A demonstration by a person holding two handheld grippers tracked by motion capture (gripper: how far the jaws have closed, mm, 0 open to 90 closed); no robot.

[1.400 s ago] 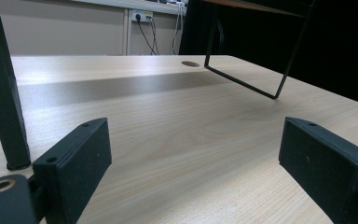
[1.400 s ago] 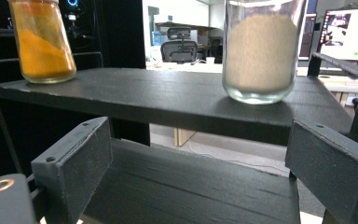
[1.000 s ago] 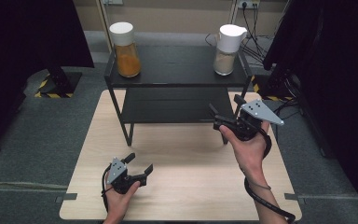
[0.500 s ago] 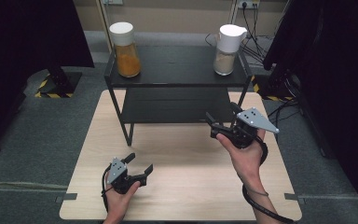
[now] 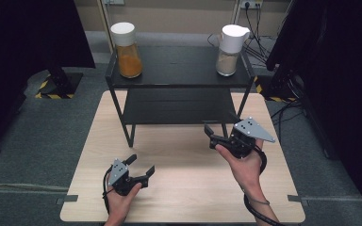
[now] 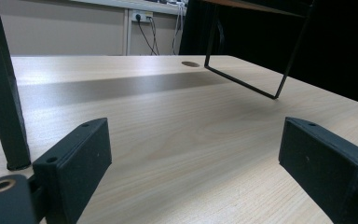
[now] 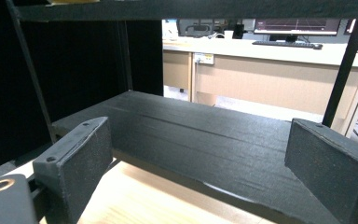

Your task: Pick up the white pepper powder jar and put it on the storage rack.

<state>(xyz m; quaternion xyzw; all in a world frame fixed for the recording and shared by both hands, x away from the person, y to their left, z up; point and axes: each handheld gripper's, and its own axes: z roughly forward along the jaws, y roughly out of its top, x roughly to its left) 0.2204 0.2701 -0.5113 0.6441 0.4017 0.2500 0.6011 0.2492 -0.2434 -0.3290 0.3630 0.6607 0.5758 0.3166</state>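
A black two-tier shelf [image 5: 176, 70] stands at the back of the light wooden table [image 5: 184, 188]. On its top sit a jar of orange powder [image 5: 126, 49] at the left and a white-lidded jar of beige powder [image 5: 229, 49] at the right. My left gripper [image 5: 141, 163] rests low near the table's front left, open, with bare tabletop [image 6: 186, 135] between its jaws. My right gripper [image 5: 210, 136] is held in front of the shelf's right leg, open and holding nothing. It faces the lower shelf board [image 7: 205, 135].
A shelf leg [image 6: 2, 93] stands close at the left of the left gripper view, and the shelf's thin base frame [image 6: 242, 79] lies farther off. Dark curtains and cables flank the table. Open tabletop lies between the two hands.
My right gripper has come down and toward the table's front, from beside the shelf's right end to in front of it. The left gripper has stayed put.
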